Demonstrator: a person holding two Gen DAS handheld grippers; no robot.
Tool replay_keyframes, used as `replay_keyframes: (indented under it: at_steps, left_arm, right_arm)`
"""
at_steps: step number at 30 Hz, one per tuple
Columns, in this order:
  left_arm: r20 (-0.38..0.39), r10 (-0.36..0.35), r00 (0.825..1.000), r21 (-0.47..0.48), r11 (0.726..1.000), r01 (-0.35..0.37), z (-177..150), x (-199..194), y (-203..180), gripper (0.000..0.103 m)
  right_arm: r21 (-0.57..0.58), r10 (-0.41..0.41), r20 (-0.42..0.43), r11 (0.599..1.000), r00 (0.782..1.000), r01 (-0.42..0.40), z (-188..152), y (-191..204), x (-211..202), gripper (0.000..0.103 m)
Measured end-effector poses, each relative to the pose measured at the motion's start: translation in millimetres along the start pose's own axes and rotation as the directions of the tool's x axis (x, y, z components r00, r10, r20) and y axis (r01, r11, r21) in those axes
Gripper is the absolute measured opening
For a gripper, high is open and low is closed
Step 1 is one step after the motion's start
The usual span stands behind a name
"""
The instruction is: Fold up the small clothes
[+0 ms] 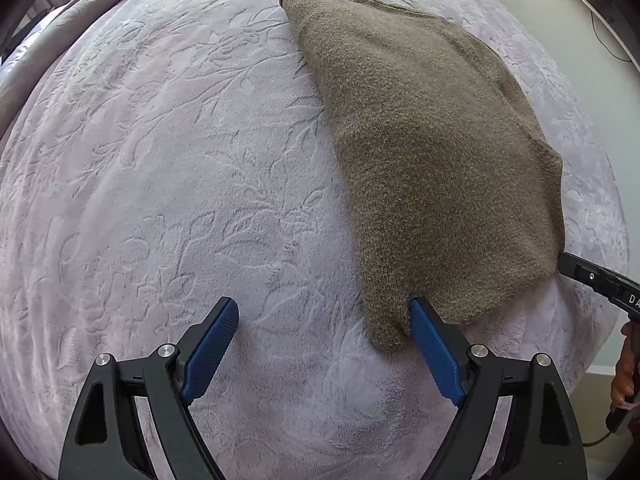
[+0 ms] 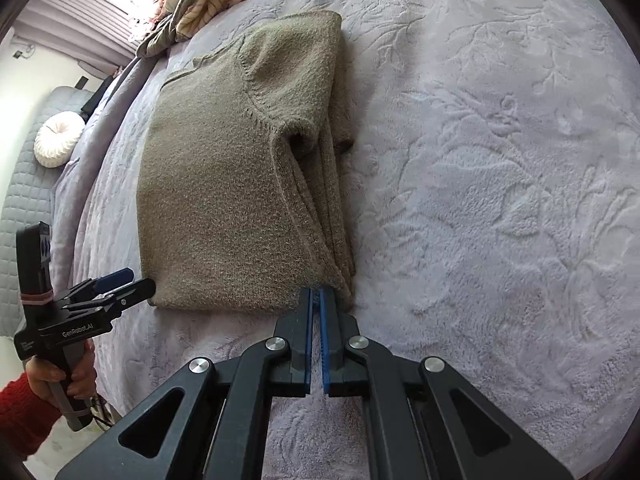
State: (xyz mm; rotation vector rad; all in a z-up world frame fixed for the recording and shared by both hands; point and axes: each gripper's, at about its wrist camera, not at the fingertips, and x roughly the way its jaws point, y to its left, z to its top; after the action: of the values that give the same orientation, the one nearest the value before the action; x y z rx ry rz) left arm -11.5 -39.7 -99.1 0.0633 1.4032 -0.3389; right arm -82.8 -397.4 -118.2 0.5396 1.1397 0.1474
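Observation:
An olive-brown knit sweater [image 1: 432,152] lies folded lengthwise on the lilac bed cover [image 1: 168,168]. My left gripper [image 1: 324,314] is open, its right blue finger [image 1: 430,336] touching the sweater's near corner. In the right wrist view the sweater [image 2: 224,184] shows stacked folded layers along its right side. My right gripper [image 2: 317,300] is shut at the sweater's near right corner; whether cloth is pinched I cannot tell. The left gripper also shows in the right wrist view [image 2: 132,282], open beside the sweater's near left corner. The right gripper's tip shows in the left wrist view [image 1: 576,266].
A heap of striped cream and dark clothes [image 2: 208,0] lies at the far end of the bed. A round white cushion [image 2: 56,140] sits on a grey quilted seat beyond the bed's left edge. The embossed cover [image 2: 500,160] stretches to the right.

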Motion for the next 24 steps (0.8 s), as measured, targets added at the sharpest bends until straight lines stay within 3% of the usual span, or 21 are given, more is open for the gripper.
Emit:
replay_keyframes:
  at_steps: [3, 5, 13, 24]
  left_arm:
    - [-0.025, -0.001, 1.0, -0.019, 1.0, 0.001, 2.4, -0.5, 1.7, 0.088]
    - [-0.026, 0.006, 1.0, -0.017, 1.0, -0.006, 1.7, -0.8, 0.3, 0.088]
    - [-0.029, 0.004, 1.0, -0.026, 1.0, -0.005, 4.5, 1.3, -1.7, 0.088]
    - [-0.053, -0.015, 0.999, -0.06, 0.998, 0.012, 11.0, 8.8, -0.2, 0.088]
  right_arm:
    - [0.027, -0.04, -0.009, 0.999, 0.999, 0.04, 0.3, -8.1, -1.3, 0.006]
    - [0.08, -0.021, -0.005, 0.997, 1.0, 0.021, 0.7, -17.3, -4.2, 0.019]
    - [0.112, -0.05, -0.008, 0.992, 0.999, 0.051, 5.6, -24.9, -6.6, 0.021]
    - [0.116, -0.064, 0.014, 0.991, 0.998, 0.062, 14.8, -23.9, -7.7, 0.034]
